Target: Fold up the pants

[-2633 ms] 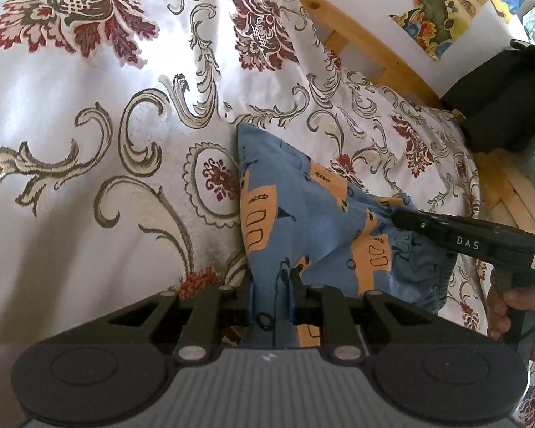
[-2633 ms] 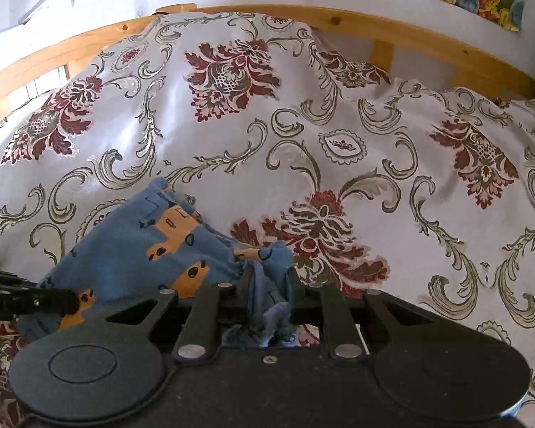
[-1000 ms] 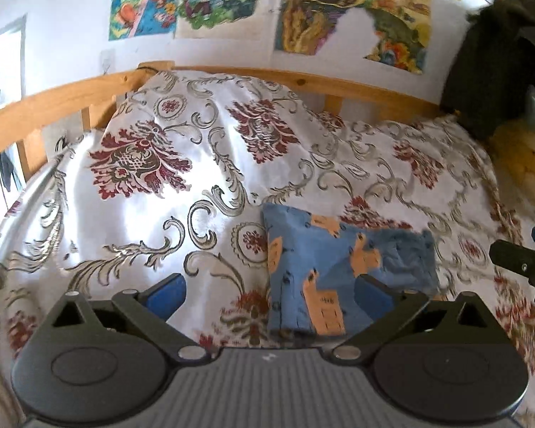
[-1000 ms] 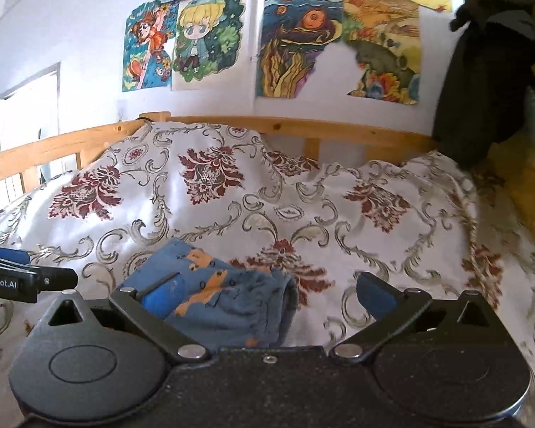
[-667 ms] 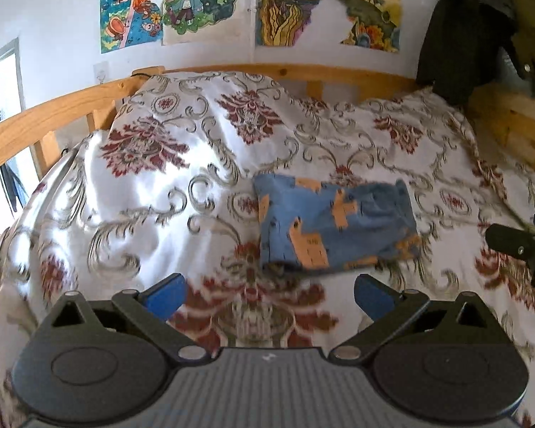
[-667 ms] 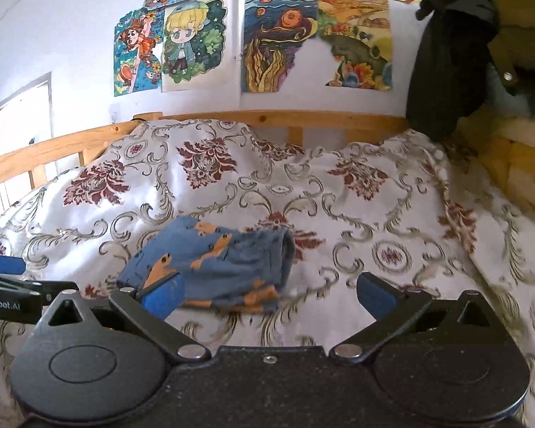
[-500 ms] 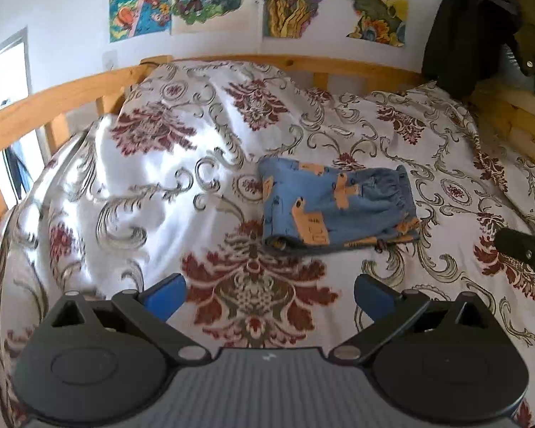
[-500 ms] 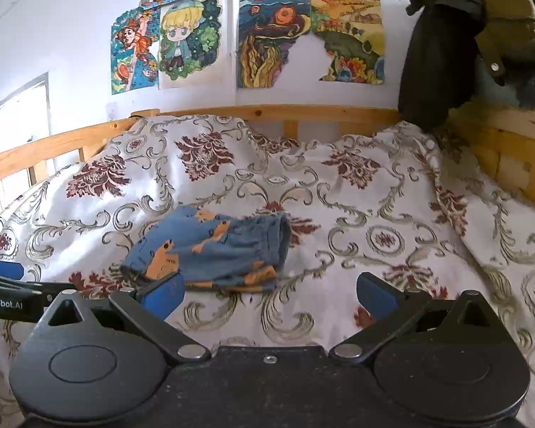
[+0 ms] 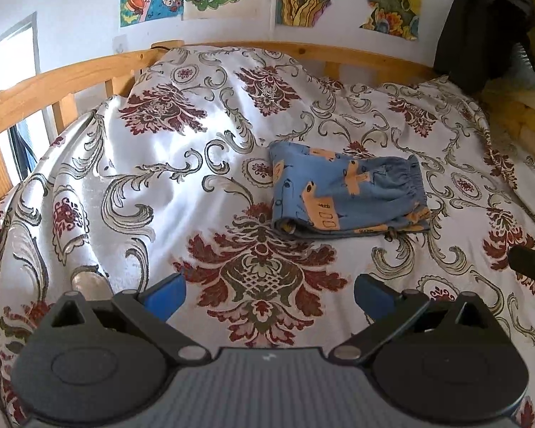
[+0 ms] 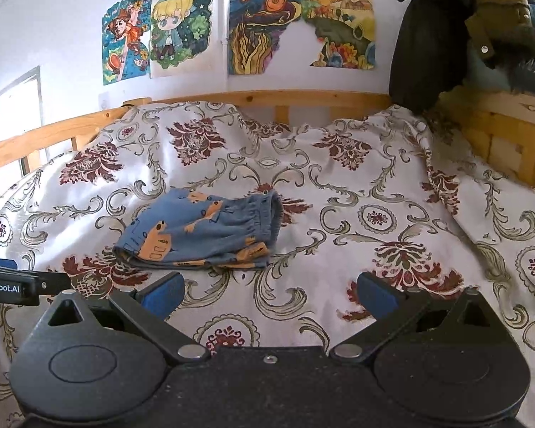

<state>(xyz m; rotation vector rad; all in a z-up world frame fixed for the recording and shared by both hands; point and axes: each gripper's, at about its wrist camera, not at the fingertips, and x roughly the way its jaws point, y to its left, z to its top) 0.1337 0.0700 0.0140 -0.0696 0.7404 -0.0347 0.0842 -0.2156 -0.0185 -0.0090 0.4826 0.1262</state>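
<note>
Small blue pants (image 9: 346, 192) with orange prints lie folded into a compact rectangle on the patterned bedspread (image 9: 160, 185); their elastic waistband is at the right end. In the right wrist view the same pants (image 10: 203, 230) rest left of centre. My left gripper (image 9: 269, 294) is open, held back well short of the pants, nothing between its blue pads. My right gripper (image 10: 271, 294) is open too, empty, and also clear of the pants. The tip of the right gripper (image 9: 531, 267) shows at the right edge of the left wrist view.
A wooden bed rail (image 10: 260, 98) runs along the back and left sides. Dark jackets (image 10: 456, 32) hang at the back right over a wooden frame. Colourful posters (image 10: 239, 25) cover the wall. The bedspread is rumpled, with a raised fold at the right (image 10: 446, 164).
Both grippers were shut on the pants 2.6 s ago; they have let go, opened, and pulled back and up. The folded pants now lie farther away on the bed.
</note>
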